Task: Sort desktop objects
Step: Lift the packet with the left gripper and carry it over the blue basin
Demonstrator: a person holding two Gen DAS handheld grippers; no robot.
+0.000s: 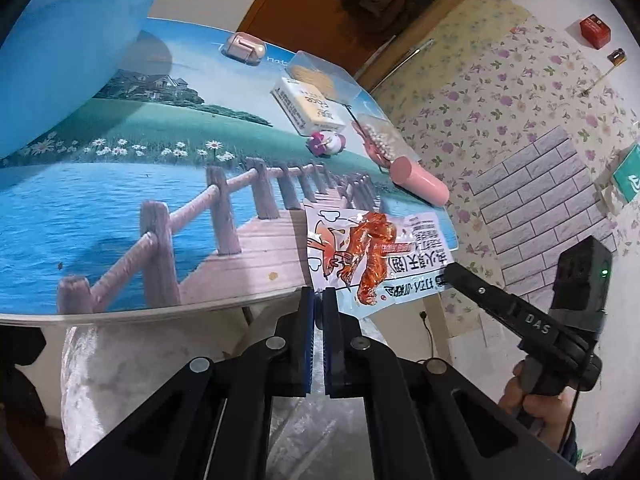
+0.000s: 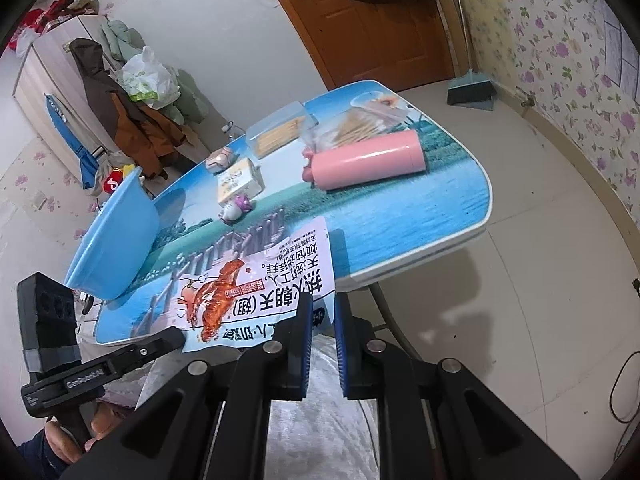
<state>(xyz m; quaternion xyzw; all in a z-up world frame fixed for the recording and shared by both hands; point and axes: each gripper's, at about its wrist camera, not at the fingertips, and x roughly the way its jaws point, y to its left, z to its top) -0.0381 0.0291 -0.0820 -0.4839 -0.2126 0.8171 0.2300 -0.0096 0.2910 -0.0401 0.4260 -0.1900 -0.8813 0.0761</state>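
A white snack packet (image 1: 380, 252) printed with an orange chicken wing lies over the near edge of the picture-printed table (image 1: 120, 200). My left gripper (image 1: 318, 296) is shut on its near left corner. The right gripper (image 1: 450, 270) comes in from the right and meets the packet's other end. In the right wrist view, the right gripper (image 2: 322, 304) has its blue pads closed on a corner of the packet (image 2: 248, 280), and the left gripper (image 2: 176, 338) pinches the opposite corner. A hand holds each gripper's handle.
A blue basin (image 2: 116, 240) stands on the table's left end. Further back lie a pink cylinder (image 2: 368, 164), a yellow-white box (image 2: 238, 182), a small purple toy (image 2: 236, 210), a pink case (image 2: 220, 158), a clear lidded box (image 2: 280, 132) and a bag of swabs (image 2: 352, 124).
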